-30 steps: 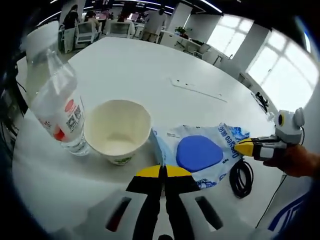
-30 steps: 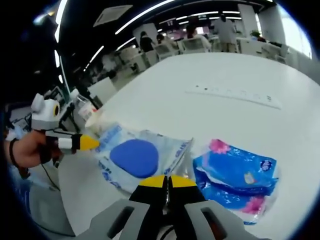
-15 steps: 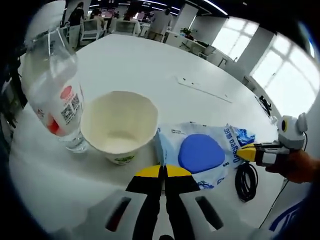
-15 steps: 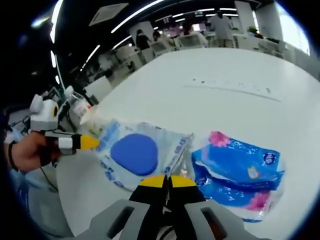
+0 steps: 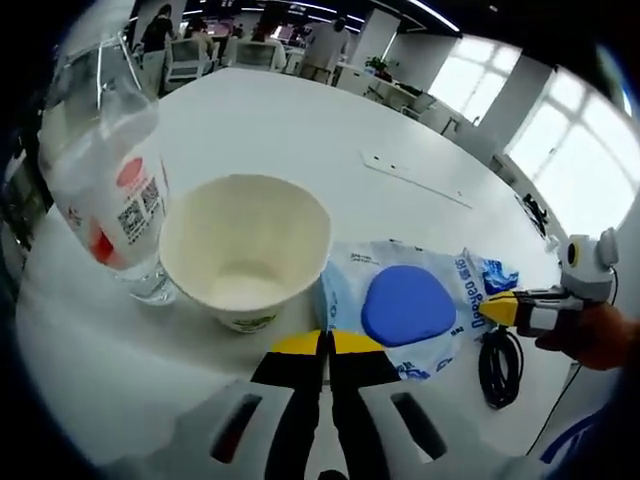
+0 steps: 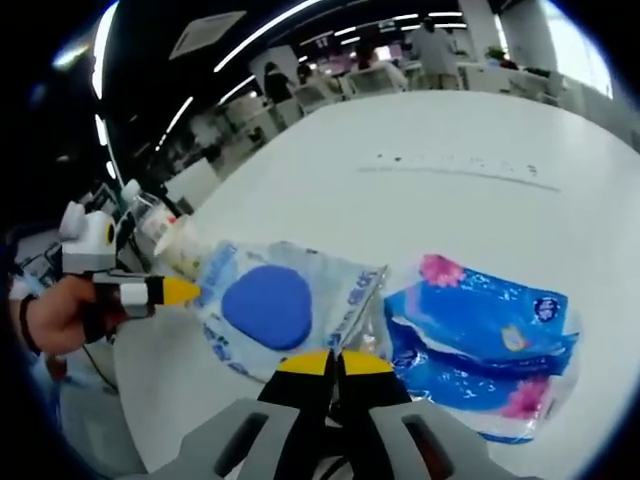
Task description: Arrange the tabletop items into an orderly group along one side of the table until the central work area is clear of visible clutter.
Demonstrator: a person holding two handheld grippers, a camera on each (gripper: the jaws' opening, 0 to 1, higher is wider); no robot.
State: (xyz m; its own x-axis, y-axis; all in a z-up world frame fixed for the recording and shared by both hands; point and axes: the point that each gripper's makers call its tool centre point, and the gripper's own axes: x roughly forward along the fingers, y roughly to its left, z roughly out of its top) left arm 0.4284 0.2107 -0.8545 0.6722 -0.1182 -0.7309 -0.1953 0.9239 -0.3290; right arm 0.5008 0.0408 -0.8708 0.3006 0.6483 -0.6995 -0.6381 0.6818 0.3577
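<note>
Left gripper (image 5: 326, 345) and right gripper (image 6: 335, 365) both seemingly closed, empty.

the counter (image 5: 270, 130) was plain white. the paper cup (image 5: 245, 250) was cream with a green mark low down. the wipes pack (image 5: 405, 305) was pale blue with a solid blue lid, the tissue pack (image 6: 485, 345) bright blue with pink flowers. the cable (image 5: 497, 355) was black.

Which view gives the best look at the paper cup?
The left gripper view. The paper cup stands upright near the middle, its open mouth and empty inside plain to see, between the water bottle and the wipes pack. In the right gripper view only a pale sliver of it peeks out behind the wipes pack.
</note>
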